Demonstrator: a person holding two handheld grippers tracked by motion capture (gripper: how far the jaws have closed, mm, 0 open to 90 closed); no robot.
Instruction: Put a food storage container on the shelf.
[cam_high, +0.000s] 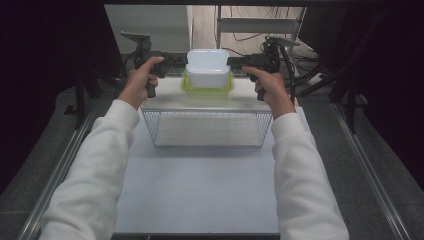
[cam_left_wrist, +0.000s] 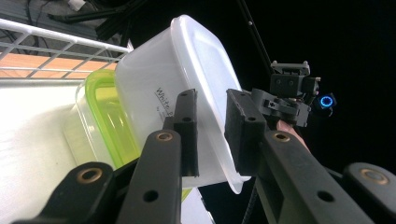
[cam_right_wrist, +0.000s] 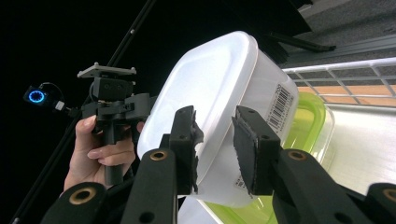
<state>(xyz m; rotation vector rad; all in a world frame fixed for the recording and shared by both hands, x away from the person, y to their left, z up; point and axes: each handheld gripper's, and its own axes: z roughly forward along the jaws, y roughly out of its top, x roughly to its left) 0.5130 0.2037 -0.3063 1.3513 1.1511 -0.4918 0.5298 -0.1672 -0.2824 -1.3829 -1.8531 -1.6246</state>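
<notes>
A white translucent plastic container (cam_high: 207, 67), upside down with rounded corners, sits nested over a clear container with a yellow-green lid (cam_high: 207, 88) at the far end of the white tabletop (cam_high: 200, 190), just behind a wire basket (cam_high: 207, 127). The left tool (cam_high: 177, 62) grips the white container's left rim and the right tool (cam_high: 231, 63) its right rim, each with its jaws clamped on the edge.

The left gripper view shows small black print beginning "White" on the white container's side wall, and the rim pinched between the jaws (cam_left_wrist: 210, 126). The right gripper view shows a barcode label on the opposite wall, its jaws (cam_right_wrist: 217, 144) closed on the rim, and the person's left hand (cam_right_wrist: 95, 149) around the other tool's handle.
</notes>
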